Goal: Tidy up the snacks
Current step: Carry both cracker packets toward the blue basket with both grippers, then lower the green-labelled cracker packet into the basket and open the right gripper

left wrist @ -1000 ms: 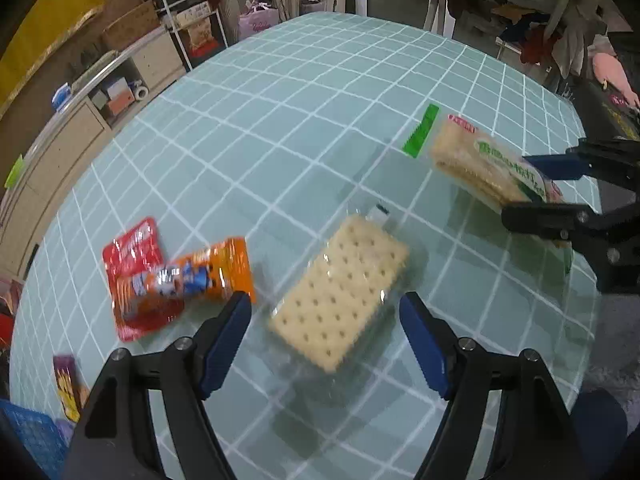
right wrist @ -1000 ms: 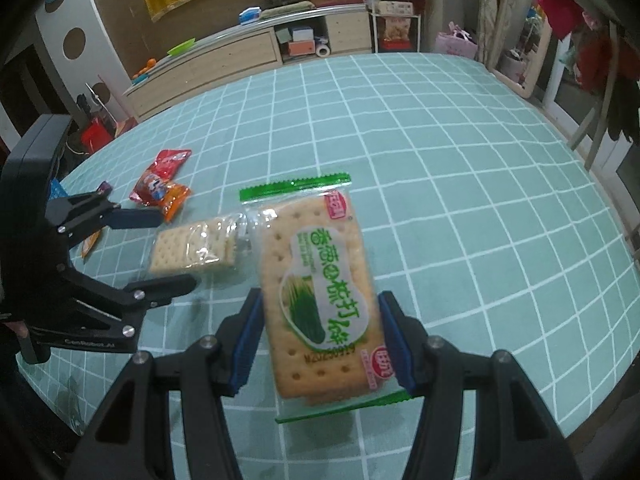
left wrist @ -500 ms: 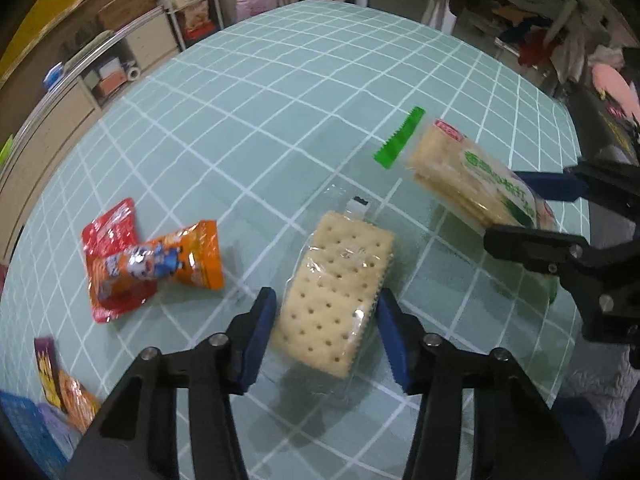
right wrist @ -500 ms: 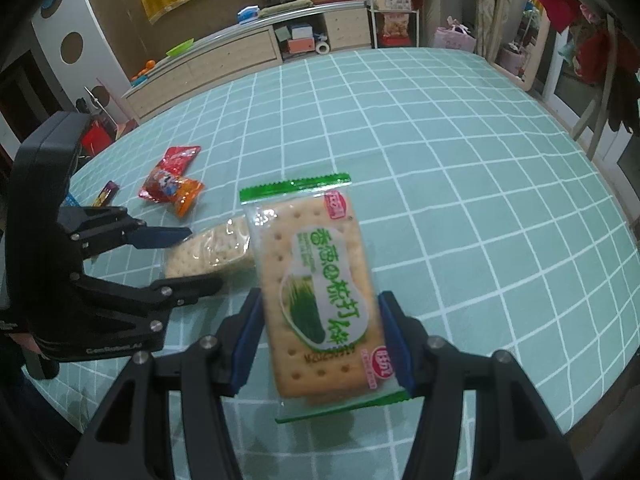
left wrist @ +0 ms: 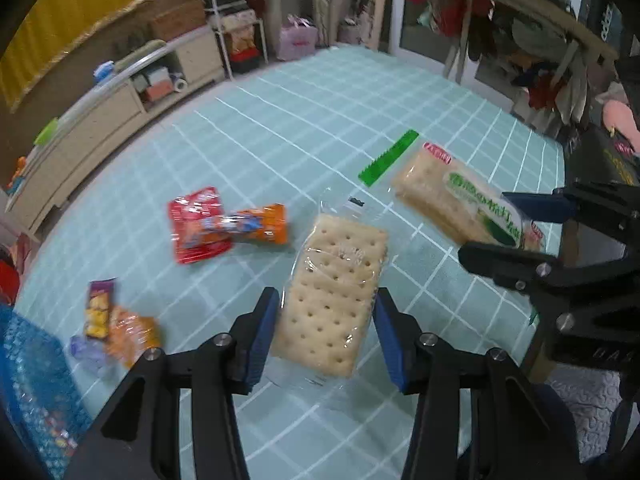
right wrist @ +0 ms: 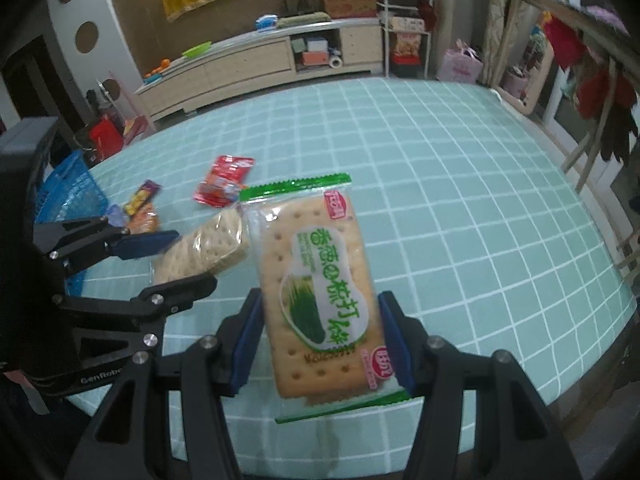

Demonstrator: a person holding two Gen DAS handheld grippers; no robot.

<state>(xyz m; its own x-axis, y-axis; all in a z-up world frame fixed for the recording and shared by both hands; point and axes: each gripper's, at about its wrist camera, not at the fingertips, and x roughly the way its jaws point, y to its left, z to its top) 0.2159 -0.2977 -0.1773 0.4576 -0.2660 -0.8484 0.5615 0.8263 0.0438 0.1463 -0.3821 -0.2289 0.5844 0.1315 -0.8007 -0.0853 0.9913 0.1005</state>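
My left gripper (left wrist: 326, 320) is shut on a clear-wrapped cracker pack (left wrist: 334, 296) and holds it above the table; the pack also shows in the right wrist view (right wrist: 204, 248). My right gripper (right wrist: 322, 336) is shut on a green-labelled cracker pack (right wrist: 320, 288), held above the table, also seen in the left wrist view (left wrist: 460, 208). A red and orange snack pair (left wrist: 224, 228) lies on the teal checked table (left wrist: 280, 128). Small snack packets (left wrist: 112, 324) lie near a blue basket (left wrist: 28, 392) at the left.
The blue basket also shows in the right wrist view (right wrist: 68, 200), at the table's left edge. A low cabinet (right wrist: 260, 64) and a shelf rack (right wrist: 404, 40) stand beyond the table. Chairs with clothes (left wrist: 520, 52) stand at the far right edge.
My left gripper has closed on the clear cracker pack and lifted it off the table, tilting up. My right gripper still holds the green-labelled pack, raised a little.
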